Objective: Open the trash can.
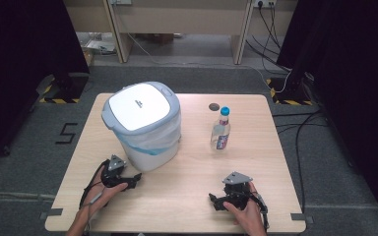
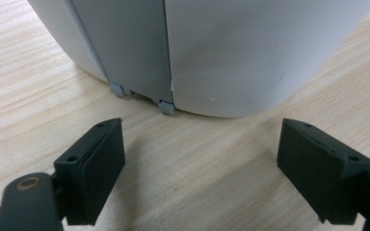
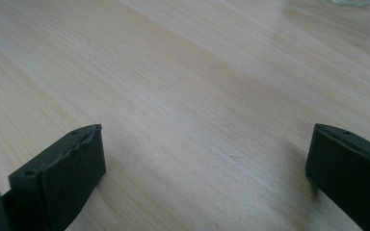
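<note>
left tongs (image 2: 200, 161) | spread apart, empty | bin (image 1: 145, 129) base seen just ahead | right tongs (image 3: 207, 178) spread apart, farther from bin

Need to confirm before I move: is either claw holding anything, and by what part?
Nothing is held. The left claw stands open before the white lidded plastic bin; the right claw is open over the pale wooden table.

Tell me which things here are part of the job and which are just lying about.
Part of the job: trash bin, left gripper, right gripper, probably the water bottle.
Lying about: round grommet in the table, floor cables.
</note>
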The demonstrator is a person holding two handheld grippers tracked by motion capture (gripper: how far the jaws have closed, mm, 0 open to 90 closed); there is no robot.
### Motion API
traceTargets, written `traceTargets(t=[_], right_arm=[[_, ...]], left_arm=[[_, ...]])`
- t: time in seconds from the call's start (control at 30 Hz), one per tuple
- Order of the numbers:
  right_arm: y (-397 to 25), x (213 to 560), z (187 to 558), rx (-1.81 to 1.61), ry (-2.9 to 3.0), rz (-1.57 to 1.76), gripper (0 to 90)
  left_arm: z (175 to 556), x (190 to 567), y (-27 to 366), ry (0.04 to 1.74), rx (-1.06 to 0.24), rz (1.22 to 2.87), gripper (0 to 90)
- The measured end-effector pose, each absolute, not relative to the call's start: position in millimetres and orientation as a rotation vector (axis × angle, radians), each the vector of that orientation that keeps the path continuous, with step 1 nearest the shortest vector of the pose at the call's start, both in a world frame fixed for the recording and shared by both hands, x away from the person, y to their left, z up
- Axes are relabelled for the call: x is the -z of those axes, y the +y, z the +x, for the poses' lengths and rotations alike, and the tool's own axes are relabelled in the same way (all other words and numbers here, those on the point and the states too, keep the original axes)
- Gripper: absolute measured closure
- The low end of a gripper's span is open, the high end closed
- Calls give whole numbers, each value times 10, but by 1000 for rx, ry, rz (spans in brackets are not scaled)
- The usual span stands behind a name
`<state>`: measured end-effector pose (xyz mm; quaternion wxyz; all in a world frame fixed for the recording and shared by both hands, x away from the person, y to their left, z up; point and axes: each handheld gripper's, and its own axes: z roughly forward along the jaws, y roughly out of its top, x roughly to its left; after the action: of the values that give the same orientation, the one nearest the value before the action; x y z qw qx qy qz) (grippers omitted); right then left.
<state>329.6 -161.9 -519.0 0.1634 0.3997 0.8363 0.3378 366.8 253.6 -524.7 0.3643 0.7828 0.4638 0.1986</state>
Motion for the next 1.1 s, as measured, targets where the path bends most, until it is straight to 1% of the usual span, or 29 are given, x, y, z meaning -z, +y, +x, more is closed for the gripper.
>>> traceTargets(t=[0.1,0.2,0.27,0.4,0.47,0.5,0.6,0.7,0.8,0.9,0.97,1.03,1.1], right_arm=[[-1609,5190,3288,-961,2370,1155,19],[-1630,5181,3286,-968,2353,1167,70],[-1644,5182,3291,-976,2340,1169,97],[-1653,5179,3302,-979,2340,1166,101],[-1652,5179,3311,-980,2343,1164,101],[-1653,5180,3316,-980,2344,1159,100],[-1652,5180,3316,-980,2346,1160,100],[-1654,5180,3317,-981,2348,1157,100],[-1652,5179,3321,-981,2351,1155,104],[-1644,5172,3333,-1002,2342,1138,196],[-1611,5156,3357,-1009,2341,1118,180],[-1543,5111,3391,-1031,2327,1085,183],[-1420,5020,3455,-1059,2315,1027,191]], left_arm=[[3670,5246,2532,1196,-516,2009,166],[3644,5218,2497,1180,-546,1909,164],[3642,5214,2466,1175,-546,1894,155],[3663,5206,2370,1179,-554,1876,148],[3678,5199,2309,1189,-587,1871,104],[3687,5192,2292,1200,-591,1872,75],[3716,5176,2281,1214,-588,1853,26],[3736,5154,2293,1225,-601,1829,16],[3783,5131,2372,1250,-639,1804,25],[3871,5129,2511,1301,-661,1770,33],[3930,5132,2592,1331,-667,1760,41],[4013,5133,2667,1362,-670,1749,40],[4101,5120,2717,1384,-701,1745,40]])
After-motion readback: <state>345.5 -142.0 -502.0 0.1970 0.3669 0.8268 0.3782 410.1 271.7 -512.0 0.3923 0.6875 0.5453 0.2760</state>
